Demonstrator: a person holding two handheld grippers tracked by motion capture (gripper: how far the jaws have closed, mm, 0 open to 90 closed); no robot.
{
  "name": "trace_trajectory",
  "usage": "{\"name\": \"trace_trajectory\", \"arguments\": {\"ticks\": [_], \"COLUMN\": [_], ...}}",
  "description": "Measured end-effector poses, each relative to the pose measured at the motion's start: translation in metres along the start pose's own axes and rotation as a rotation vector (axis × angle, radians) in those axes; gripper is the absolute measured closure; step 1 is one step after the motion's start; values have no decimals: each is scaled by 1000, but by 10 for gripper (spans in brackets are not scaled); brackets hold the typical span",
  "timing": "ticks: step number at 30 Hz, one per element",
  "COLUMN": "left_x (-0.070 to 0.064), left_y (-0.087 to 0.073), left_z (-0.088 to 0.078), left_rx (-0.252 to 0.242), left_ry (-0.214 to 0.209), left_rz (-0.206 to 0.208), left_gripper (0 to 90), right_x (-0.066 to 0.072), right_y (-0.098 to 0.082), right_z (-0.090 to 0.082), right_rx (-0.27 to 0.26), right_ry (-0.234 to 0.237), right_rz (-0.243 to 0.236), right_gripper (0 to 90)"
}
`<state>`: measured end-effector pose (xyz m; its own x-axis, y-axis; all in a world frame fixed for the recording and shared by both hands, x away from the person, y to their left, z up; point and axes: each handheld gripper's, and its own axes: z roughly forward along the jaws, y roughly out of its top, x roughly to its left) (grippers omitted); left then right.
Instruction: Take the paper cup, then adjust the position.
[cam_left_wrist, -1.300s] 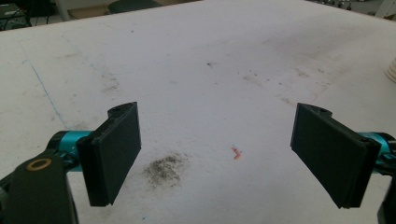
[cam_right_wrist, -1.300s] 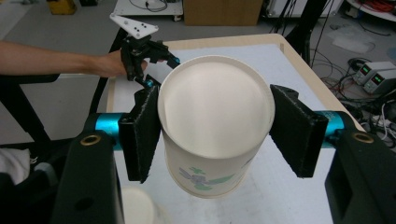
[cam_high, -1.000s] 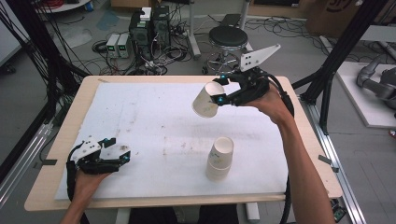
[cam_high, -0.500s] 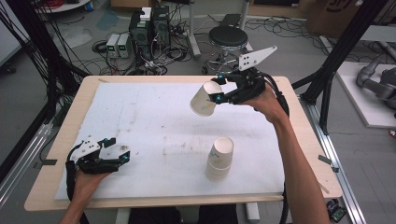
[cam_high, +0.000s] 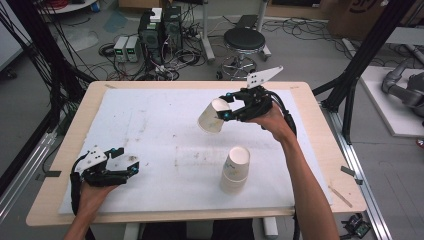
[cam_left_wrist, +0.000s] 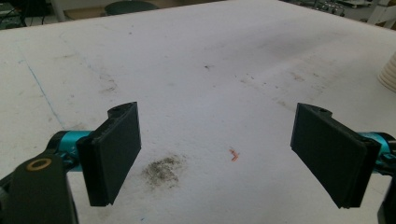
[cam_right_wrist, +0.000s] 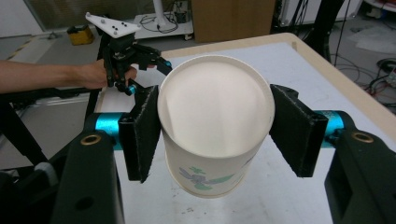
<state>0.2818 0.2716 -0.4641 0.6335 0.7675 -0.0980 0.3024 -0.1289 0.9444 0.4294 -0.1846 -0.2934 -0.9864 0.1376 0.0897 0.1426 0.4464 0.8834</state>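
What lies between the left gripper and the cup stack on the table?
Nothing: in the high view the white mat is bare, only stained, from the left gripper to the cup stack.

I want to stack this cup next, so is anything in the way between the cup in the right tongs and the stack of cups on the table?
Nothing visible: the held cup hangs above bare white mat, the cup stack nearer the person.

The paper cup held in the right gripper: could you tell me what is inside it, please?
The paper cup clamped in the right gripper looks empty: the right gripper view shows bare white wall and bottom. Part of the near inner wall is hidden by the rim.
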Motion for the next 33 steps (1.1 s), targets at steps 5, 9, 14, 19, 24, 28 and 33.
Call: {"name": "trace_trajectory", "arguments": {"ticks": [5, 9, 14, 19, 24, 28, 33], "left_x": [0, 0, 0, 0, -1, 0, 0], "left_y": [0, 0, 0, 0, 0, 0, 0], "left_z": [0, 0, 0, 0, 0, -1, -1], "left_rx": [3, 2, 1, -3, -2, -5, -6], "left_ry": [-1, -1, -1, -1, 3, 0, 1], "left_rz": [-1, 1, -3, -3, 7, 5, 3], "left_gripper": [161, 161, 161, 161, 161, 161, 161], "right_x": [-2, -4, -5, -5, -5, -4, -3], "right_y": [-2, -4, -5, -5, -5, -4, -3], "right_z": [10, 15, 18, 20, 18, 15, 15], "right_rx": [2, 7, 20, 25, 22, 20, 21], "right_ry": [11, 19, 11, 19, 12, 8, 9], "right_rz": [3, 10, 4, -2, -11, -17, -20], "right_gripper": [375, 375, 375, 375, 375, 374, 374]}}
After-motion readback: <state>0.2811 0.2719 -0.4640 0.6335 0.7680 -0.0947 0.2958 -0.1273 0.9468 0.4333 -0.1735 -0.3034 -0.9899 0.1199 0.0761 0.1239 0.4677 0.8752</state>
